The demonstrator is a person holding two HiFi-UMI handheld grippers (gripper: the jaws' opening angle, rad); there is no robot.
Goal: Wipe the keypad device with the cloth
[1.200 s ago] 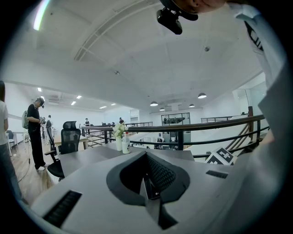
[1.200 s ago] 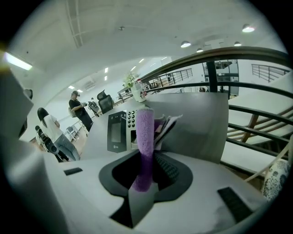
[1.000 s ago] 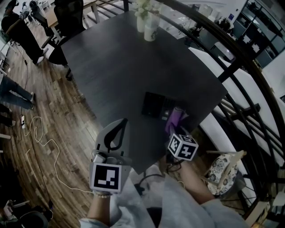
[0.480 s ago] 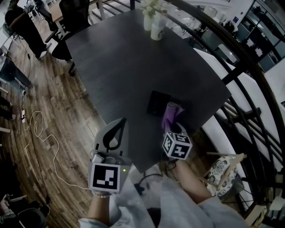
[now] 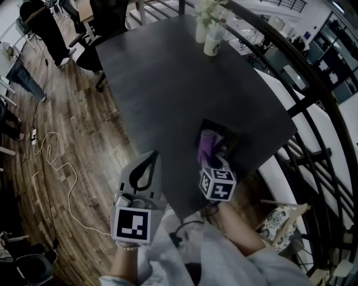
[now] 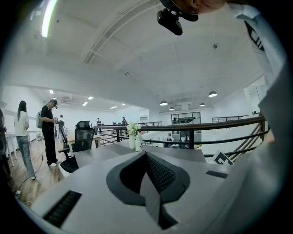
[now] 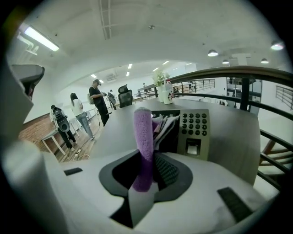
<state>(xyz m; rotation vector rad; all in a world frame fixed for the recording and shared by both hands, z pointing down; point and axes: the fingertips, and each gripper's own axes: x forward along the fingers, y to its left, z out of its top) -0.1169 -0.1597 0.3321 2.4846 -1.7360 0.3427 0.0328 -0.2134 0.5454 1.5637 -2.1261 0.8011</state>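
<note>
Left side: wood floor (image 5: 72, 128) with a pale cable (image 5: 51, 162) looped across it. Office chair (image 5: 106, 14) at the table's far-left corner. People (image 7: 97, 103) stood beyond it by the desks.

Left gripper (image 6: 146, 157) hung at the near-left edge of the table (image 5: 179, 84), jaws pressed together with nothing between them.

Table was dark, matte and mostly bare. White cups (image 5: 210, 39) with flowers sat at the far edge, well apart from everything else.

Right gripper (image 7: 149, 169) was near the table's near-right edge, jaws pinching a purple cloth (image 7: 143, 137) that stood upright out of them.

Keypad (image 7: 194, 130) lay flat on the table just ahead of the right gripper, close to the right edge, with its button grid and a small slot below it facing up. In the head view the cloth's tip overlapped the keypad's left part; could not tell whether they touched.

Right side: dark railing (image 5: 313, 95) ran along the table's edge, with an open office level below. White ceiling had strip and round lights.
</note>
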